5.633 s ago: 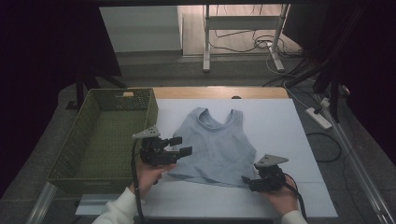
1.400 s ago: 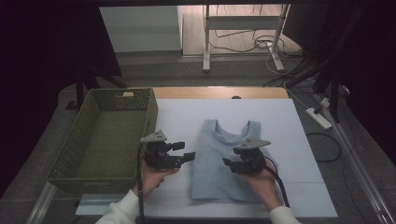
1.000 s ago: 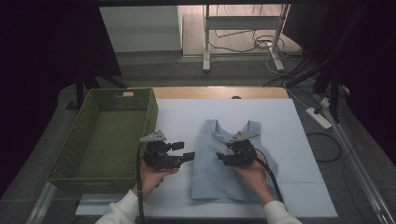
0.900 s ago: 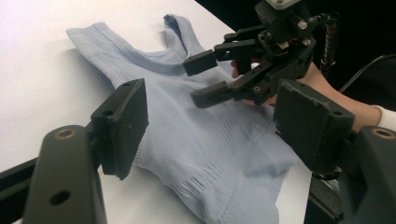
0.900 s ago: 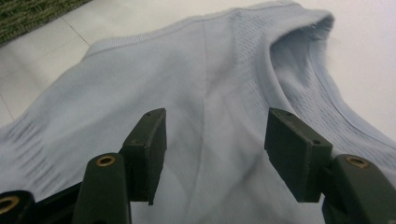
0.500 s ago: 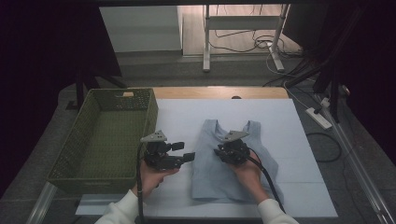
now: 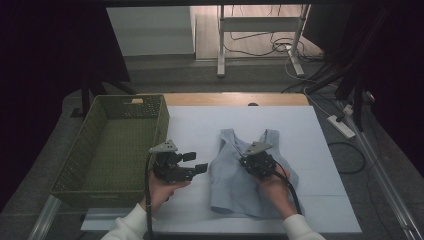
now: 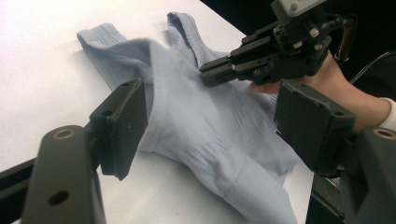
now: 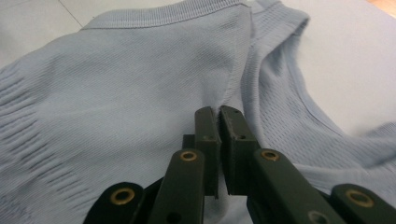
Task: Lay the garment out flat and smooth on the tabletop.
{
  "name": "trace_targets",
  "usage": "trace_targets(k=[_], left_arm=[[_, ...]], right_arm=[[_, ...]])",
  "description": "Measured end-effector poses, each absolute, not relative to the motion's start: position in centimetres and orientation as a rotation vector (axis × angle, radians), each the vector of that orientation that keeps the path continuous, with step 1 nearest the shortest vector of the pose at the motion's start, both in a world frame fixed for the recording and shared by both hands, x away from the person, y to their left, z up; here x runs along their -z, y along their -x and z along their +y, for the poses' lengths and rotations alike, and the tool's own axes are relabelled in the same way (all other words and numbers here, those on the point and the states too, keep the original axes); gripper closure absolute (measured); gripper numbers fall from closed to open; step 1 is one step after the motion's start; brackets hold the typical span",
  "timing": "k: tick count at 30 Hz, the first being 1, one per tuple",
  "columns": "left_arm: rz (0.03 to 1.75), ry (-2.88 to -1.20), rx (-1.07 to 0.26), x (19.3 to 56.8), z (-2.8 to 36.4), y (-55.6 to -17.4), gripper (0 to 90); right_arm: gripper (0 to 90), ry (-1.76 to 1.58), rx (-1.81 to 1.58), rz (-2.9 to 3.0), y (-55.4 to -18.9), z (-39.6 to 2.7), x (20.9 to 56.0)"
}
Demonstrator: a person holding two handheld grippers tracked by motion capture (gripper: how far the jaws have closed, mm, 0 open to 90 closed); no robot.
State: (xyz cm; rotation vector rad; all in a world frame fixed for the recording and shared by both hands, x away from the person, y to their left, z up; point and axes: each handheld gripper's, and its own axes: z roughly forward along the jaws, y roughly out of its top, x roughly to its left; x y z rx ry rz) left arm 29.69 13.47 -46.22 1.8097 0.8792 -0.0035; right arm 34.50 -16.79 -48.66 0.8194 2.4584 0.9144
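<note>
A pale blue ribbed-knit tank top point(image 7: 245, 175) is lying on a white desk point(image 7: 200, 125) beside an olive-green woven basket point(image 7: 80, 155).

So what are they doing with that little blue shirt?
A person is folding a light blue tank top on a white table, using a pincher tool in each hand. The right gripper has just closed its jaws and pinches a fold of the cloth near the middle of the top. The left gripper waits open beside the top's left edge, holding nothing. A green basket sits at the left of the table.
</note>
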Motion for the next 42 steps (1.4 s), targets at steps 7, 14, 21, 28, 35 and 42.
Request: trace_targets(k=[7,14,21,28,35,42], left_arm=[[0.873,-1.821,0.01,46.3,13.3,-29.7,26.8],[0.874,-1.821,0.013,46.3,13.4,-29.8,26.8],[0.872,-1.824,0.013,46.3,13.4,-29.8,26.8],[0.871,-1.83,0.013,46.4,13.3,-29.7,26.8],[0.873,-1.829,0.012,46.4,13.4,-29.8,26.8],[0.874,-1.827,0.013,46.5,13.4,-29.7,26.8]], right_arm=[[86.0,-0.835,-0.898,2.441,-34.5,-17.9,48.1],[85.9,-0.864,-0.856,2.473,-34.8,-18.1,49.4],[85.7,-0.803,-0.811,2.511,-34.3,-16.3,50.9],[85.6,-0.827,-0.865,2.544,-33.9,-16.5,50.8],[85.7,-0.758,-0.837,2.567,-32.8,-15.7,50.9],[85.1,-0.797,-0.844,2.56,-33.0,-16.1,51.0]])
